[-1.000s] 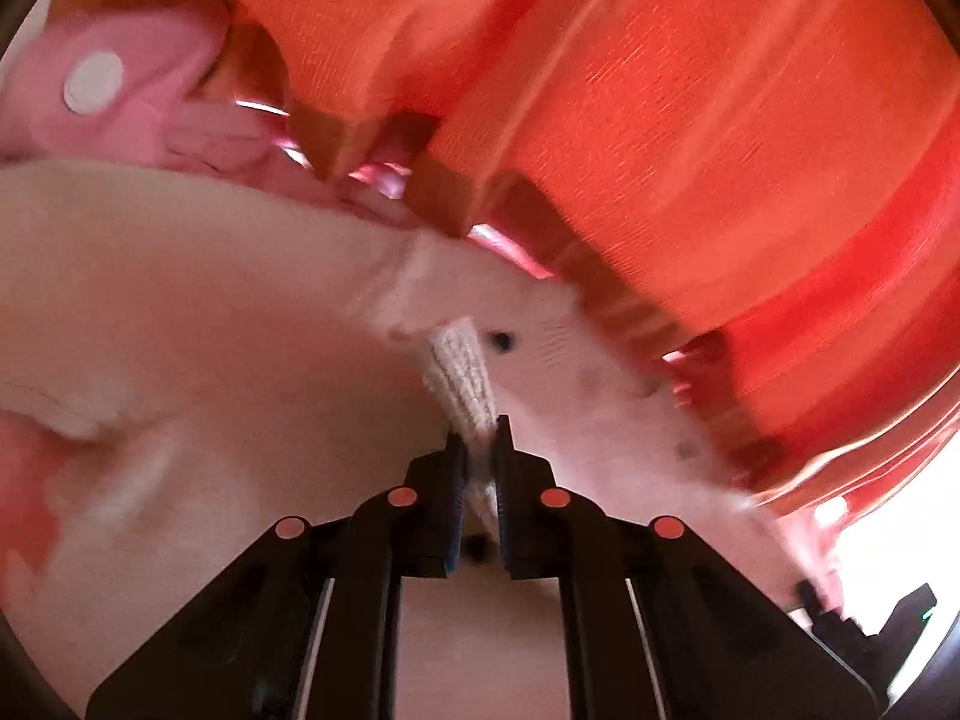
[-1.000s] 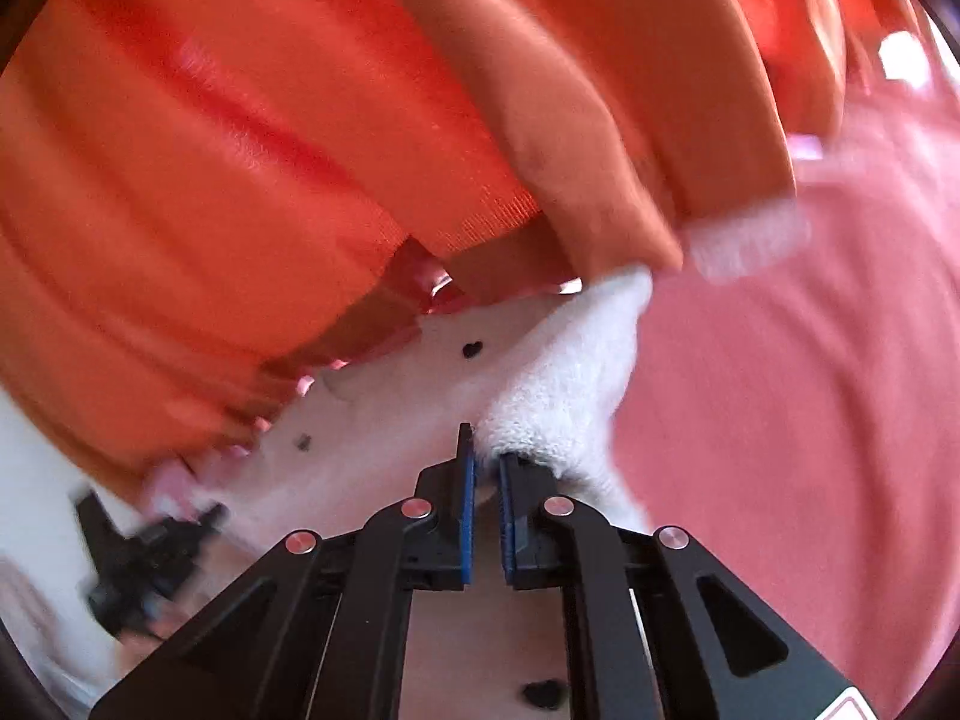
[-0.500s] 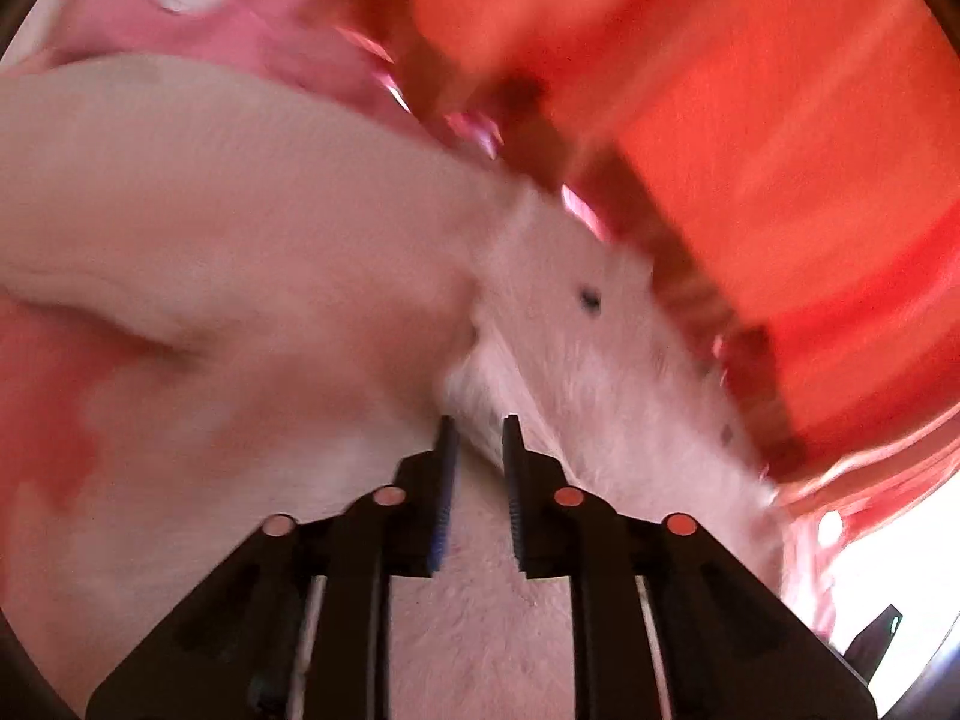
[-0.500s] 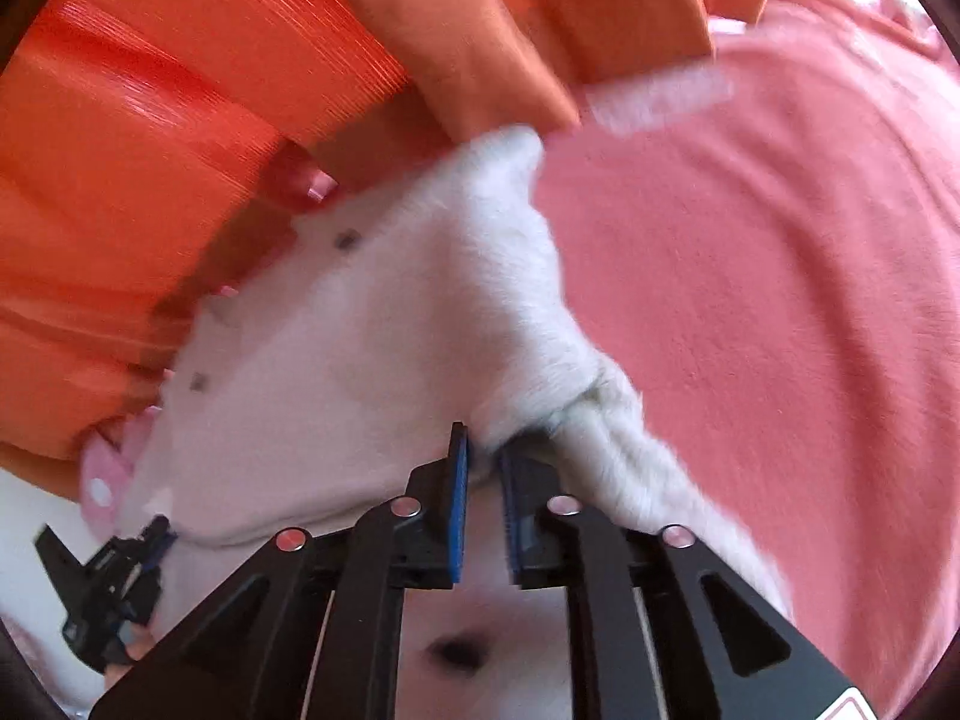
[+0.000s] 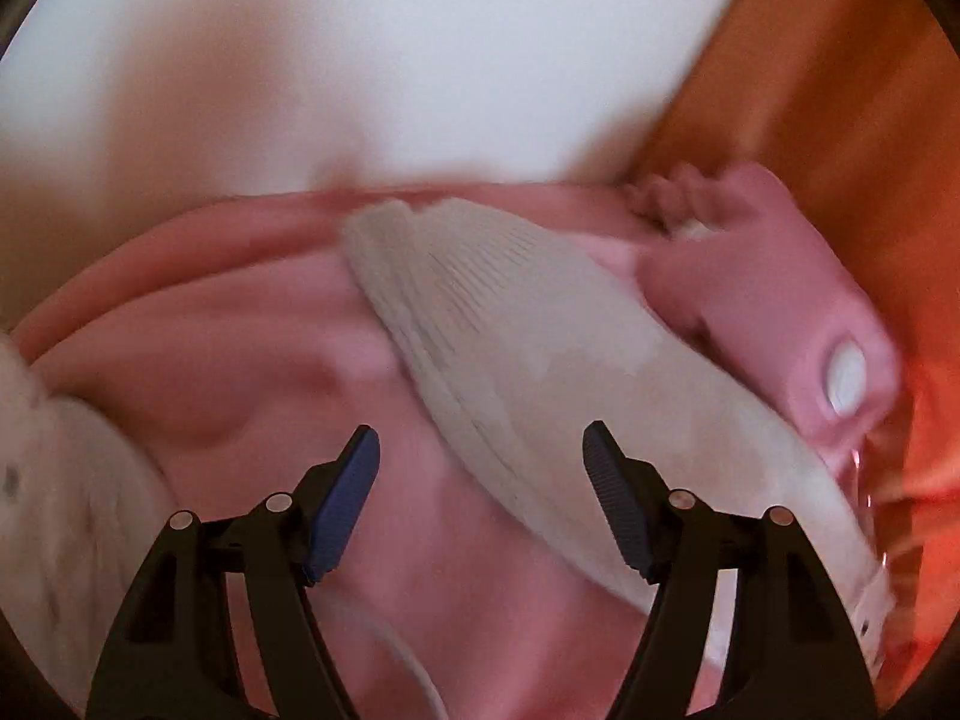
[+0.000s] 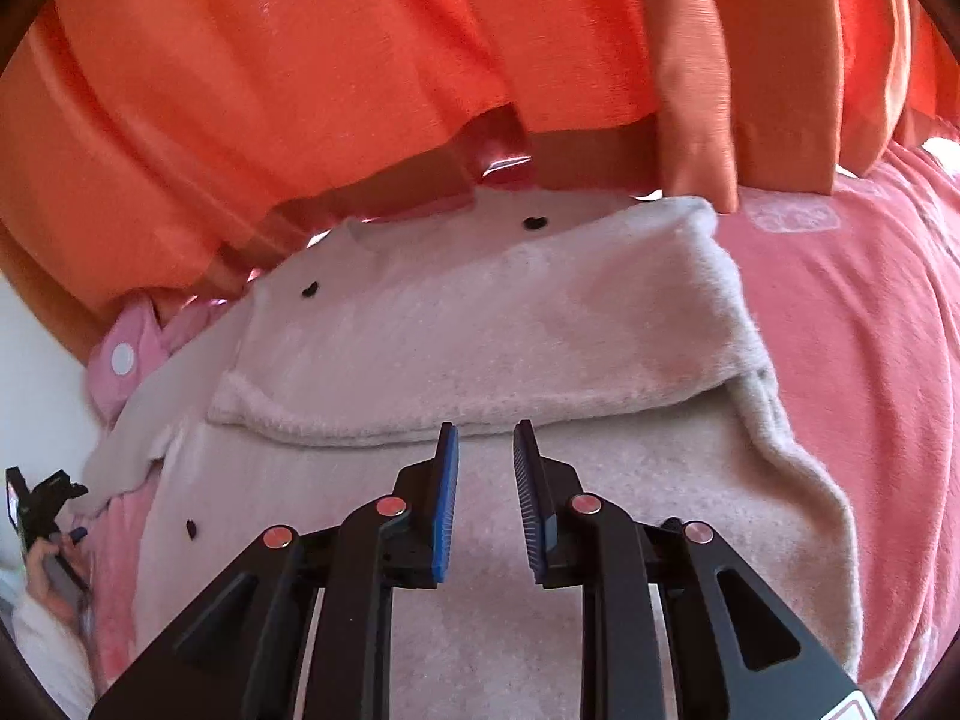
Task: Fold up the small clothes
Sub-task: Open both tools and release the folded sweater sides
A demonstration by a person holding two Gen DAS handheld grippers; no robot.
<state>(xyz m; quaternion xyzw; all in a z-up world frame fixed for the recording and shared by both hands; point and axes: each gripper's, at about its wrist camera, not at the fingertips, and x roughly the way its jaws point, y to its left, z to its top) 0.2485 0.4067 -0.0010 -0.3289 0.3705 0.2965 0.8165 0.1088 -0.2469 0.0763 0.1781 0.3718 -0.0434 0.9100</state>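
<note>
Right gripper (image 6: 485, 483) hovering over cream fleece garment with small dark buttons (image 6: 480, 348), jaws a narrow way apart, nothing between them. Garment spread on coral pink bed cover (image 6: 858, 324), upper part folded down as a flap, edge of flap lying just beyond the blue pads (image 6: 447, 498). Behind the garment, orange pleated curtain (image 6: 300, 90) hanging down to the cover. At left edge of garment, pink cloth piece with white round snap (image 6: 123, 357), partly under the cream fabric.

Left gripper (image 5: 480, 498) with jaws wide apart, empty, above the pink cover. Cream ribbed sleeve cuff (image 5: 510, 336) lying diagonally between and beyond the fingers (image 5: 345, 504), not gripped. Pink snap piece just beside the cuff at right. White wall (image 5: 390, 48) behind, blurred.
</note>
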